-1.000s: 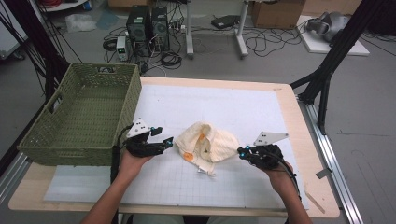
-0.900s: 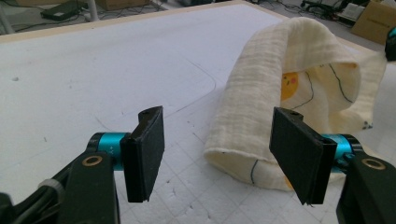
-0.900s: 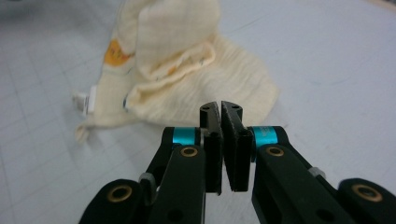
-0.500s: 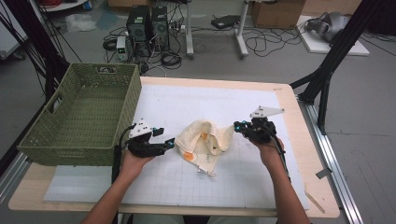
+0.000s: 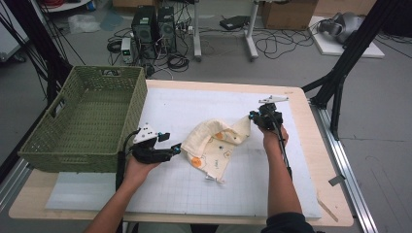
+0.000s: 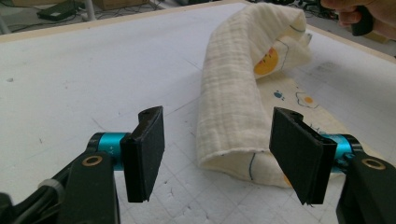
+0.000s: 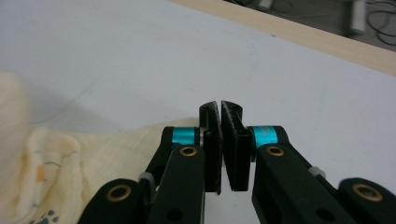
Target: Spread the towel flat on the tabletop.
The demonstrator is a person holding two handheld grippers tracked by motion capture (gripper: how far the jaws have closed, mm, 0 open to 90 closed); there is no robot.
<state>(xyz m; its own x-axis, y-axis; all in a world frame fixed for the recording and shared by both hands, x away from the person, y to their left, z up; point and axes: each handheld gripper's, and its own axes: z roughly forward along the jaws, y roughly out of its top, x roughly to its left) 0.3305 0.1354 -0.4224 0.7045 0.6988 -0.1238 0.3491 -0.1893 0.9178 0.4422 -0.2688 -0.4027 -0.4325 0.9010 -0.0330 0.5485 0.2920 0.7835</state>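
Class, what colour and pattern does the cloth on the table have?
Cream cloth with small orange and blue prints, clearest in the left gripper view.

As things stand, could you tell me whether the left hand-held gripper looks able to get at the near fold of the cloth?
Probably yes: the left hand-held gripper is open, the cloth lies just ahead between its jaws, nothing between.

The cloth [image 6: 233, 107] looks like soft crinkly muslin, cream, matt, with little printed patches. It sits on a white foam-looking mat [image 5: 204, 184], slightly pitted and gridded, over a pale wood table [image 5: 335, 213]. The basket [image 5: 92, 121] is green woven wicker. Gripper pads [image 6: 147, 154] are matt black rubbery blocks on shiny teal metal pins.
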